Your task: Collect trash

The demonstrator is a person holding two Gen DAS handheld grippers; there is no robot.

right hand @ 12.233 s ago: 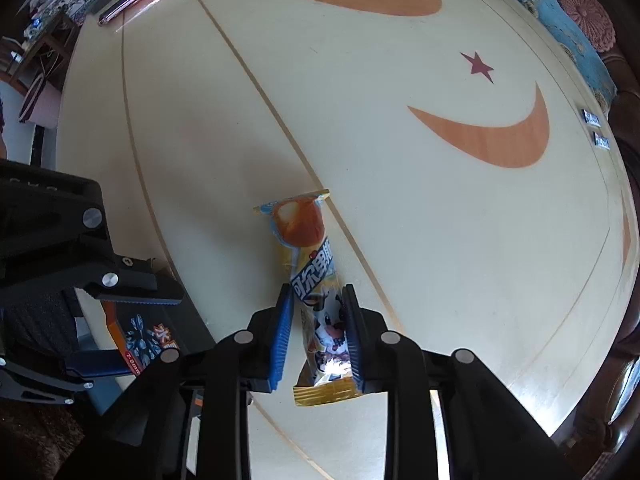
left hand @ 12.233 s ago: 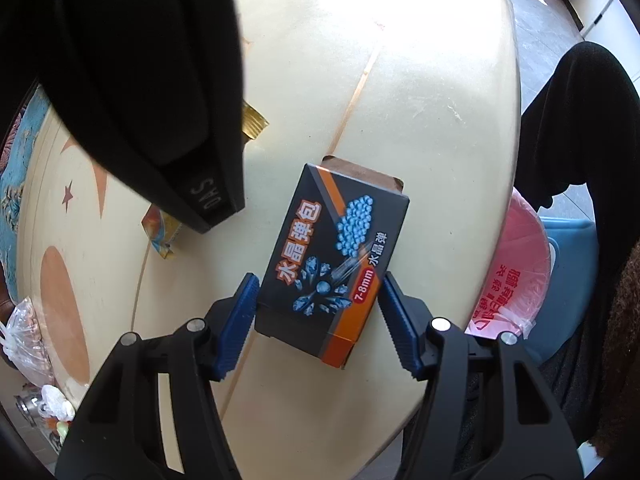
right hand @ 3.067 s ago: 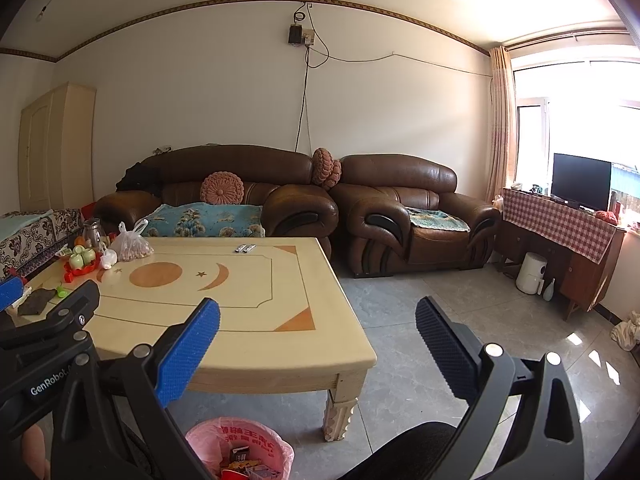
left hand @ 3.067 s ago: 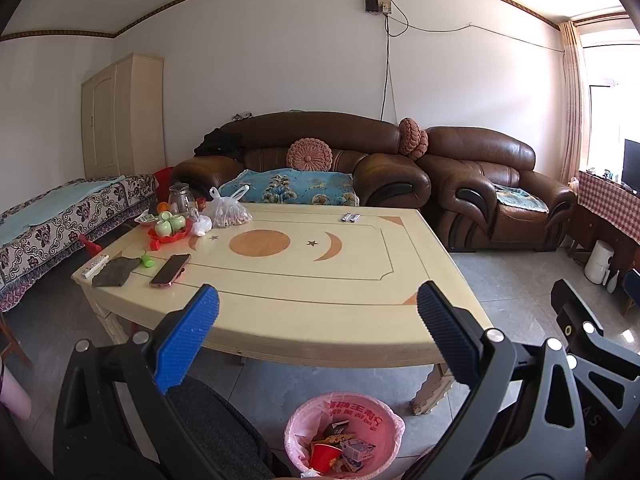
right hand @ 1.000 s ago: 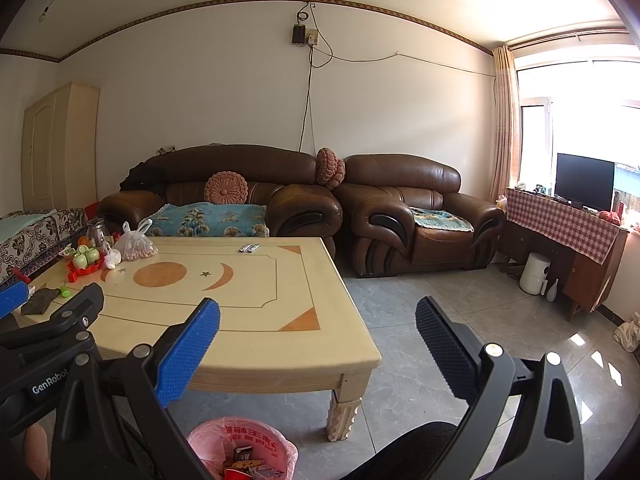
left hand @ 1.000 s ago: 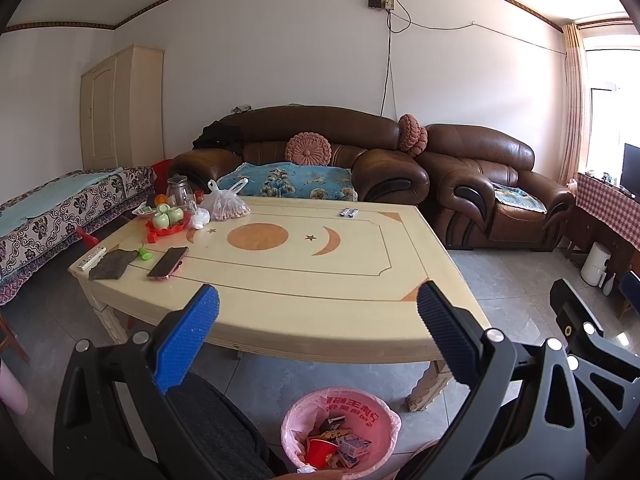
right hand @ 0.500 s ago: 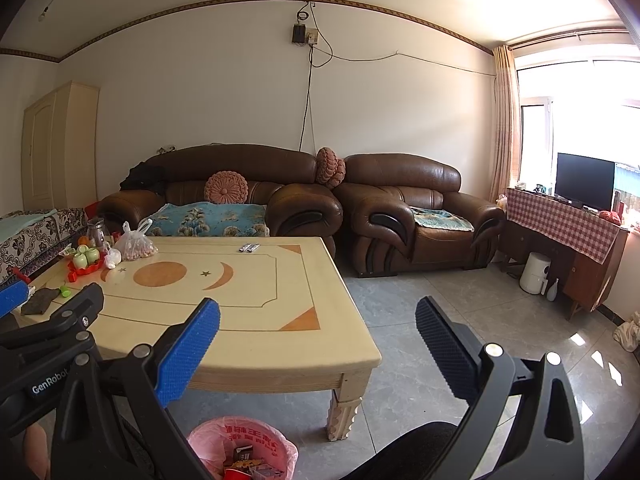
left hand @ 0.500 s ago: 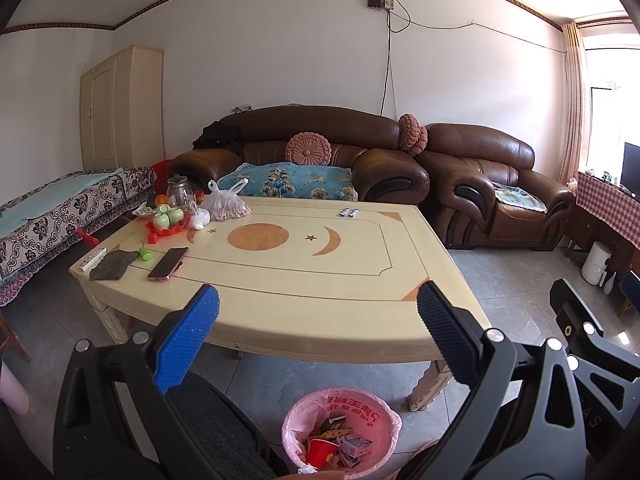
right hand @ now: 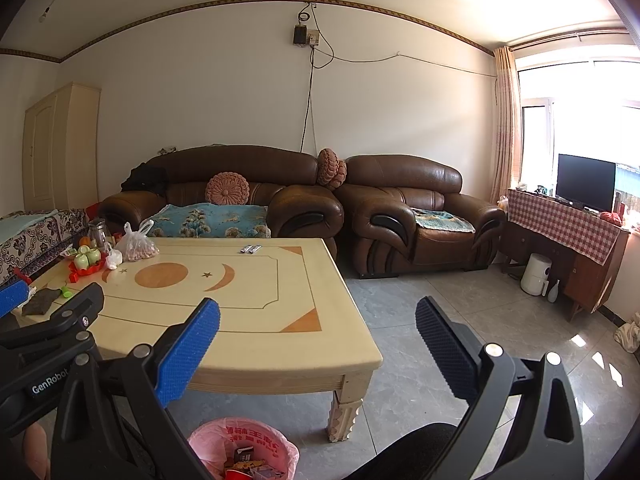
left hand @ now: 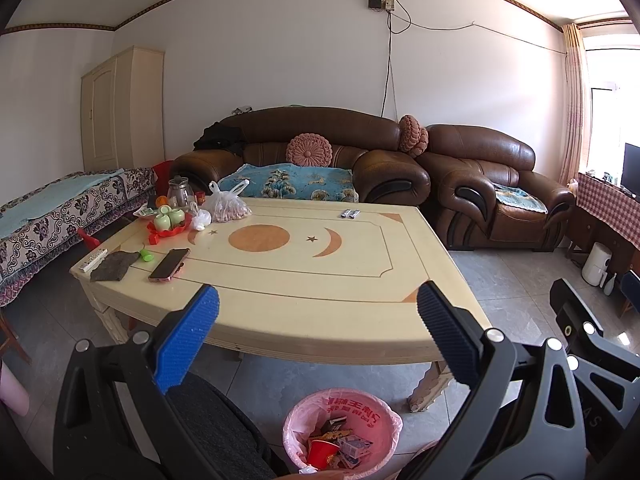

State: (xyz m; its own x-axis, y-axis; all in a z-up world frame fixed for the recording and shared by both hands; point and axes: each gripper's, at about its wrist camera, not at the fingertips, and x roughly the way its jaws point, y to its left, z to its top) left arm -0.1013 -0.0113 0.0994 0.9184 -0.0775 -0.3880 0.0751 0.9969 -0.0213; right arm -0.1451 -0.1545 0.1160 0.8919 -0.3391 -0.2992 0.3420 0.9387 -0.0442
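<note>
A pink-lined trash bin stands on the floor before the cream table; it holds a red cup, wrappers and small boxes. It also shows in the right wrist view. My left gripper is open and empty, held above the bin and facing the table's near edge. My right gripper is open and empty, held to the right of the left one, over the table's right corner.
On the table's left end lie a phone, a dark cloth, a remote, a red tray with green cups and a plastic bag. Brown sofas stand behind. Grey tile floor extends to the right.
Over the last second nothing has visibly moved. Twelve seconds ago the left gripper held a dark box and the right a snack wrapper; both are now open and empty.
</note>
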